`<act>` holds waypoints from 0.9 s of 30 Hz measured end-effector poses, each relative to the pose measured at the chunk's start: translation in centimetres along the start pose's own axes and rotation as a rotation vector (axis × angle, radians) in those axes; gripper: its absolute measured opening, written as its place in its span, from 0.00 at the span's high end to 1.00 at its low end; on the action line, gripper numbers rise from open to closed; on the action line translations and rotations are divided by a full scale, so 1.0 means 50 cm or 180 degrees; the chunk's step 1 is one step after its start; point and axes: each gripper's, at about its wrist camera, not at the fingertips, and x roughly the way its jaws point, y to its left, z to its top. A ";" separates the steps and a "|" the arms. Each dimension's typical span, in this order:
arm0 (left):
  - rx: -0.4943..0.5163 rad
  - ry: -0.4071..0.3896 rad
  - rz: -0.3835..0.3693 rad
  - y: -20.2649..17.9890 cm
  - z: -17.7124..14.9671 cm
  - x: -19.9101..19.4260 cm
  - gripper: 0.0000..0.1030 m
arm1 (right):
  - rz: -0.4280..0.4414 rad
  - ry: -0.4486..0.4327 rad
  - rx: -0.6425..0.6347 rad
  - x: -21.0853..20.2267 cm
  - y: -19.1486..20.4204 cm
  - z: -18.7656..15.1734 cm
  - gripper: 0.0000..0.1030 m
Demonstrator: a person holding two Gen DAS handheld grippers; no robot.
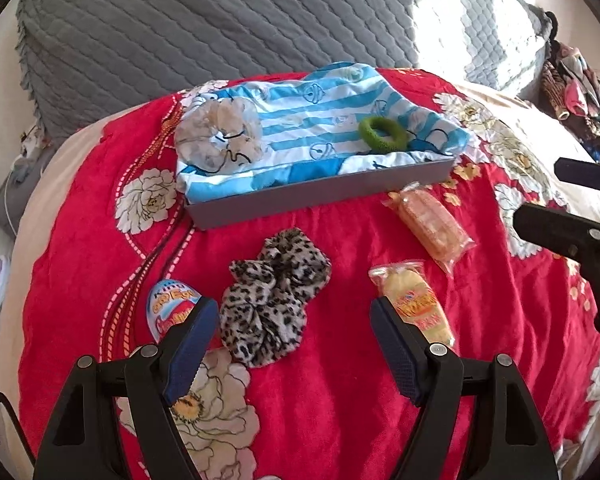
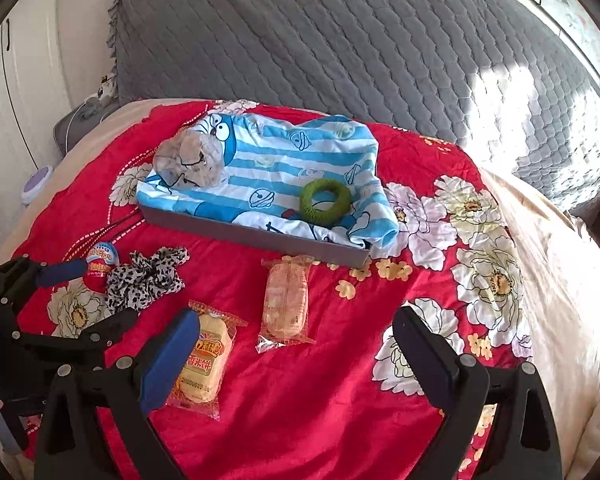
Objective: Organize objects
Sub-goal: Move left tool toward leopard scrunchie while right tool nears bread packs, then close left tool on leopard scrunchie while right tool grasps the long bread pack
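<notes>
My left gripper has its fingers spread, empty, the leopard scrunchie between them. My right gripper fingers are spread too, a yellow snack packet by the left finger and a pink one just ahead on the bed.

The red floral bedspread is showing a smooth, satiny sheen, while behind it the grey quilted cover is looking matt and stitched. On the bedspread, the leopard-print scrunchie is looking soft and velvety, and both snack packets are glinting in clear, crinkly plastic. The green hair ring is appearing fuzzy.
</notes>
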 end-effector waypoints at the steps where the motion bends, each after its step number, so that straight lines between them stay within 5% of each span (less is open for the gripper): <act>1: -0.0015 -0.0003 -0.0008 0.003 0.002 0.003 0.23 | 0.0009 0.0003 -0.0009 0.002 0.001 0.000 0.05; 27: -0.0122 0.0146 -0.0039 0.014 0.011 0.090 0.23 | -0.0064 0.0214 0.0028 0.100 -0.009 -0.001 0.05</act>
